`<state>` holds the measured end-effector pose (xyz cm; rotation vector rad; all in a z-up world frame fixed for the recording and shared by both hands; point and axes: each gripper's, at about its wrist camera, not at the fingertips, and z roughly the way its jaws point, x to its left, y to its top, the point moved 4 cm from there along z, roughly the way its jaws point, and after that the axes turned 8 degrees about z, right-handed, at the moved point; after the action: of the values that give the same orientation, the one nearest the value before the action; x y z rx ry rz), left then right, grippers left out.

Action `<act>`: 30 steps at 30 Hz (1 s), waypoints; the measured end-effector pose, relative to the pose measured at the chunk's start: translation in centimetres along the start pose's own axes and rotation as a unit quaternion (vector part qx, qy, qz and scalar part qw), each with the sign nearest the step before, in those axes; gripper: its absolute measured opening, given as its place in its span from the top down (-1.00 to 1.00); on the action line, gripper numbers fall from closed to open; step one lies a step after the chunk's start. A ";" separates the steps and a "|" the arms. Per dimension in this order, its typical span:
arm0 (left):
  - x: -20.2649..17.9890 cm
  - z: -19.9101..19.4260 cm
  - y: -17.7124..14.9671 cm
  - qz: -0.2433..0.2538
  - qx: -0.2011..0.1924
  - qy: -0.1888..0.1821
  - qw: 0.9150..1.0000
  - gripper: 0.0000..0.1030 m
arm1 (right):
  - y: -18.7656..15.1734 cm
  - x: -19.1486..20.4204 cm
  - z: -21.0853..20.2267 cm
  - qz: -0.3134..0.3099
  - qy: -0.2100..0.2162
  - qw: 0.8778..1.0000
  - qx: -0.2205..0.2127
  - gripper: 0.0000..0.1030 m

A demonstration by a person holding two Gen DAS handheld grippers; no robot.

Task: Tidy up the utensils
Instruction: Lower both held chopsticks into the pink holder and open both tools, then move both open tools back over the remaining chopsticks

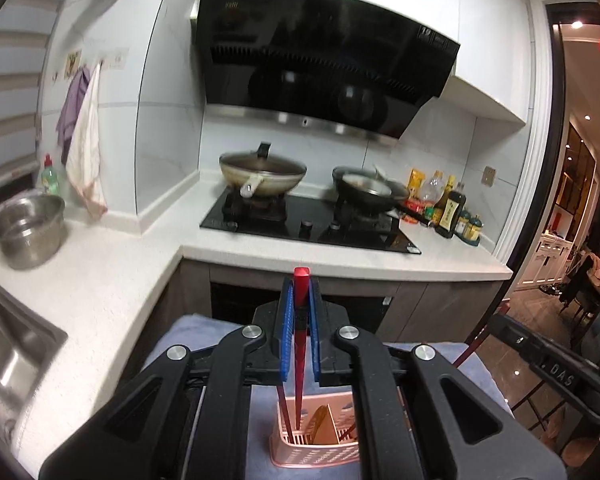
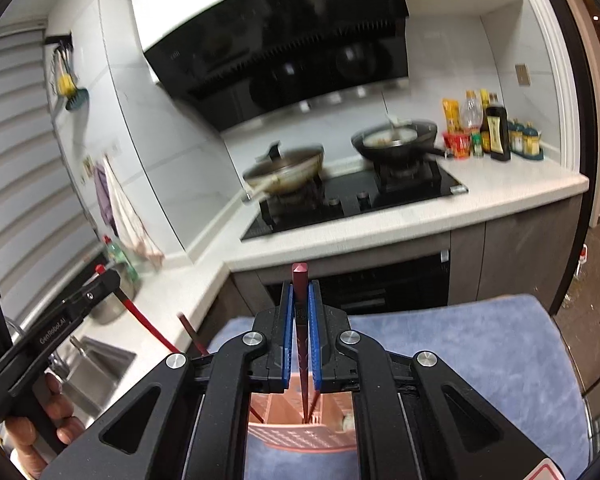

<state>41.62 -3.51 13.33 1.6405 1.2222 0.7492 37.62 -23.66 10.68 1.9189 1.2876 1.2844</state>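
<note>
My left gripper is shut on a bright red chopstick that stands upright, its lower tip inside the pink slotted utensil basket. The basket also holds another red chopstick and a wooden utensil. My right gripper is shut on a dark red chopstick, upright, its tip down in the same pink basket. The left gripper also shows in the right wrist view at the left, held by a hand. The basket stands on a blue-grey cloth.
A white L-shaped counter holds a steel sink, a steel pot and a black gas hob with two pans. Sauce bottles stand at the hob's right. A doorway lies at the far right.
</note>
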 end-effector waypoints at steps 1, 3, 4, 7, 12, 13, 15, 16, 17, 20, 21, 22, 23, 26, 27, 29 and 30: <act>0.1 0.2 -0.3 -0.002 0.003 -0.001 1.000 0.86 | -0.3 -0.2 0.4 0.001 -0.003 1.000 0.004 0.86; 0.1 0.5 -1.0 -0.004 0.010 -0.001 1.000 0.86 | -1.0 -0.8 1.1 0.004 -0.009 1.000 0.014 0.86; 0.1 0.5 -1.2 -0.004 0.012 0.000 1.000 0.86 | -1.2 -1.0 1.2 0.005 -0.011 1.000 0.015 0.86; 0.3 0.3 -1.5 -0.014 0.015 0.004 1.000 0.75 | -1.3 -1.4 1.1 0.006 -0.018 1.000 0.014 0.84; 0.7 -1.5 -1.6 -0.022 0.002 0.042 0.999 -0.18 | -0.6 -1.3 -0.7 0.006 -0.020 1.000 -0.008 0.45; 0.7 -1.8 -1.6 -0.019 0.003 0.044 0.999 -0.18 | -0.5 -1.4 -1.1 0.008 -0.018 1.000 -0.010 0.39; 0.6 -2.5 -1.9 -0.016 0.012 0.050 0.999 -0.19 | -0.4 -1.4 -2.2 0.011 -0.014 1.000 -0.013 0.35; 0.5 -2.9 -2.1 -0.015 0.014 0.051 0.998 -0.19 | -0.5 -1.5 -2.8 0.011 -0.013 1.000 -0.015 0.30; 0.5 -3.1 -2.3 -0.014 0.016 0.052 0.998 -0.20 | -0.7 -1.5 -3.4 0.011 -0.011 1.000 -0.016 0.25; 0.2 -4.8 -3.3 -0.011 0.023 0.058 0.998 -0.42 | -1.6 -1.5 -5.1 0.010 -0.008 1.000 -0.016 0.20; 0.1 -5.3 -3.6 -0.010 0.024 0.058 0.998 -0.45 | -2.2 -1.6 -5.8 0.009 -0.007 1.000 -0.013 0.20; -0.1 -6.1 -4.1 -0.007 0.027 0.056 0.998 -0.45 | -2.9 -1.7 -6.4 0.007 -0.007 1.000 -0.008 0.19; -0.2 -6.4 -4.5 -0.006 0.029 0.055 0.998 -0.46 | -3.5 -1.7 -6.8 0.003 -0.009 1.000 -0.005 0.16; -0.7 -7.8 -6.1 -0.002 0.042 0.055 0.998 -0.54 | -6.0 -1.9 -8.5 -0.015 -0.021 1.000 0.003 0.00; -0.9 -8.3 -6.9 0.000 0.049 0.054 0.997 -0.54 | -6.8 -2.0 -9.0 -0.020 -0.025 0.999 0.005 0.00; -1.2 -8.9 -8.0 0.000 0.056 0.049 0.997 -0.55 | -8.7 -2.2 -9.9 -0.033 -0.034 0.999 0.012 -0.03; -1.3 -9.2 -8.7 -0.002 0.061 0.046 0.997 -0.55 | -9.4 -2.3 -10.2 -0.036 -0.038 0.999 0.014 -0.05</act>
<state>29.89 -1.18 8.92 1.7184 1.3587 0.7677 24.16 -22.66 6.76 1.9036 1.3311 1.1528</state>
